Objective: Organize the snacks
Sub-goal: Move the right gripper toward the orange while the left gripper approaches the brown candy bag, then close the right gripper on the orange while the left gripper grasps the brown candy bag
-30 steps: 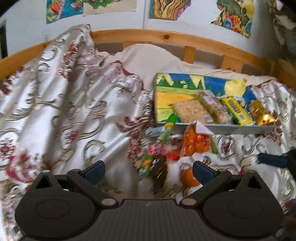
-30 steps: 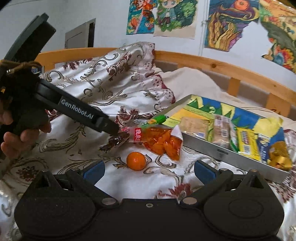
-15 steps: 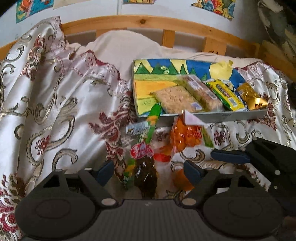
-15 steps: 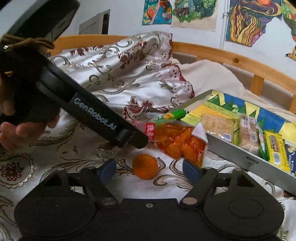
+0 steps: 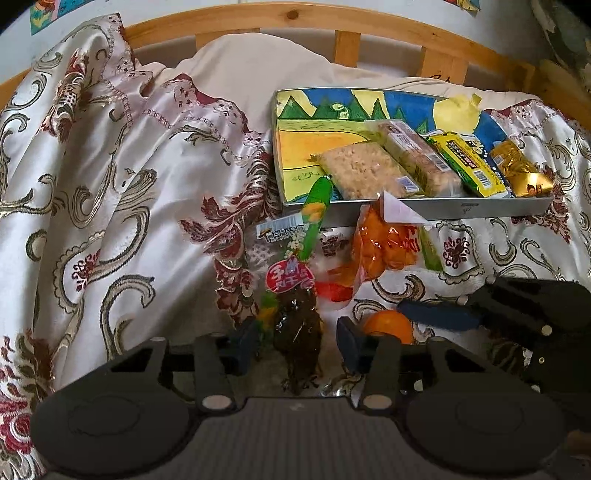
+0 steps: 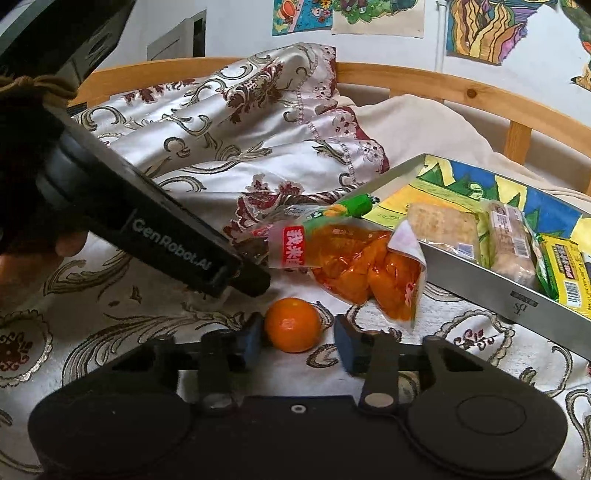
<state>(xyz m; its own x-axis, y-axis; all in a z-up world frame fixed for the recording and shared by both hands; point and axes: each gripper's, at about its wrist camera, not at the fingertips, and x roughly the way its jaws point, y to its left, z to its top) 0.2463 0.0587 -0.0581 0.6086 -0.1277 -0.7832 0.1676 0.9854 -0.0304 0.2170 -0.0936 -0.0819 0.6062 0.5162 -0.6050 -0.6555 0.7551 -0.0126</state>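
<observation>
A dark brown snack packet (image 5: 297,332) with a red label lies on the patterned bedspread, between the fingers of my left gripper (image 5: 297,345). The jaws are closing and the pads stand just clear of it. A small orange (image 6: 293,325) sits between the fingers of my right gripper (image 6: 299,341). Those jaws are closing too; the left pad is at the peel and a narrow gap shows on the right. A clear packet of orange snacks (image 6: 362,273) and a green stick snack (image 5: 317,210) lie against the metal tray (image 5: 443,210).
The tray's painted bottom holds a rice bar (image 5: 364,170), a nut bar (image 5: 417,158), a yellow packet (image 5: 467,162) and a gold packet (image 5: 521,170). Its left half is bare. A wooden bed rail (image 5: 347,22) runs behind. A hand (image 6: 22,258) holds the left gripper.
Both grippers came down closer to the bedspread and narrowed their jaws. The left one now frames the dark packet, and the right one now frames the orange.
</observation>
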